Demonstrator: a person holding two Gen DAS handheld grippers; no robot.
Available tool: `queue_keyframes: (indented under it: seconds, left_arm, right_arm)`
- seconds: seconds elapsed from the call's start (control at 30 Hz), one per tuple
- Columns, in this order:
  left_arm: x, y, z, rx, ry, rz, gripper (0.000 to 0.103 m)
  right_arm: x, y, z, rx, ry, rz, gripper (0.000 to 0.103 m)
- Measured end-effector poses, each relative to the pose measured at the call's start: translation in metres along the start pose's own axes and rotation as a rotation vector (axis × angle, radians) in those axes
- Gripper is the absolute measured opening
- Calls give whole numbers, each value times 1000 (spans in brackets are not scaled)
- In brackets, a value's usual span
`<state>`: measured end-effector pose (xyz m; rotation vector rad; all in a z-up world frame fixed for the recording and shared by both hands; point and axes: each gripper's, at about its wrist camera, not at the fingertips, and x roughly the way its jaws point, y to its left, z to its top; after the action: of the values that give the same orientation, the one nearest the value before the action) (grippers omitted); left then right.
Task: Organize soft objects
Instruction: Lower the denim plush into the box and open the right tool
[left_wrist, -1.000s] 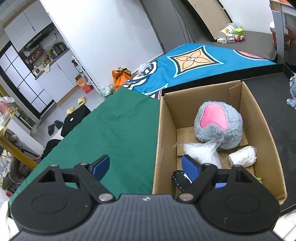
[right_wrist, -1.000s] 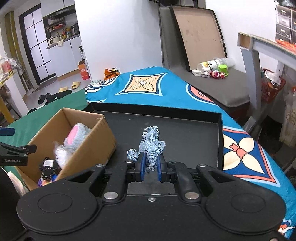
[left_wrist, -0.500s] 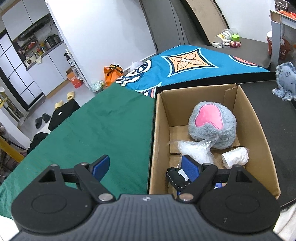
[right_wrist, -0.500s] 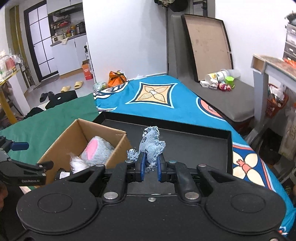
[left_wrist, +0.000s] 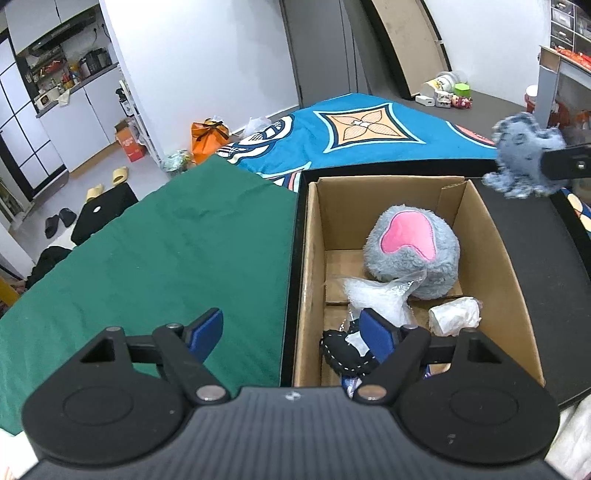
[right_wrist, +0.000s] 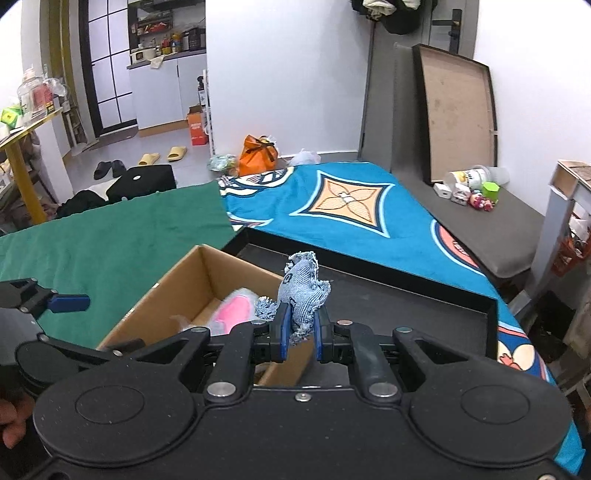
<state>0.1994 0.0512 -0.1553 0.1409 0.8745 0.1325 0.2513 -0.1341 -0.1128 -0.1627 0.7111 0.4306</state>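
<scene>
- Right wrist view: my right gripper sits at centre frame, its blue pads clenched on a frayed denim scrap that stands up between them, raised in the air above the black tray.
- Just lower left of that scrap I see the cardboard box, open at the top, with the pink of the grey plush showing inside.
- At the left edge of this frame my left gripper shows one blue pad over the green cloth.
- Left wrist view: my left gripper is released, pads set wide apart, one over the green cloth at lower left and the other over the near end of the cardboard box, with the box's left wall between them.
- In the box, at centre right of the frame, the grey plush lies with its pink patch upward; a clear plastic bag rests against it, a white wad lies just right of that, and a black stitched piece sits at the near end beside my pad.
- At the upper right edge of this frame the denim scrap hangs in a finger of the right gripper, above and beyond the box's far right corner, not touching it.
- Behind the box lies a blue patterned blanket; the box itself stands in the black tray.
</scene>
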Motion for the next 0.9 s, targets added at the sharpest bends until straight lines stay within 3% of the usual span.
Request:
queue_keyframes:
  seconds: [0.13, 0.5, 0.73, 0.8, 0.9]
  left_arm:
    - [3, 2, -1, -4, 15, -20, 73]
    - [18, 13, -4, -52, 93, -73, 30]
    - [24, 16, -4, -69, 124, -102, 15]
    - [25, 16, -5, -67, 128, -108, 13]
    - [25, 16, -5, -72, 125, -113, 13]
  right_arm:
    - [4, 14, 4, -4, 3, 11, 13]
    - [18, 44, 14, -34, 24, 51, 13]
    - [34, 68, 23, -88, 49, 84, 14]
    - [39, 71, 29, -86, 40, 110, 19]
    - [44, 77, 34, -103, 37, 143, 33]
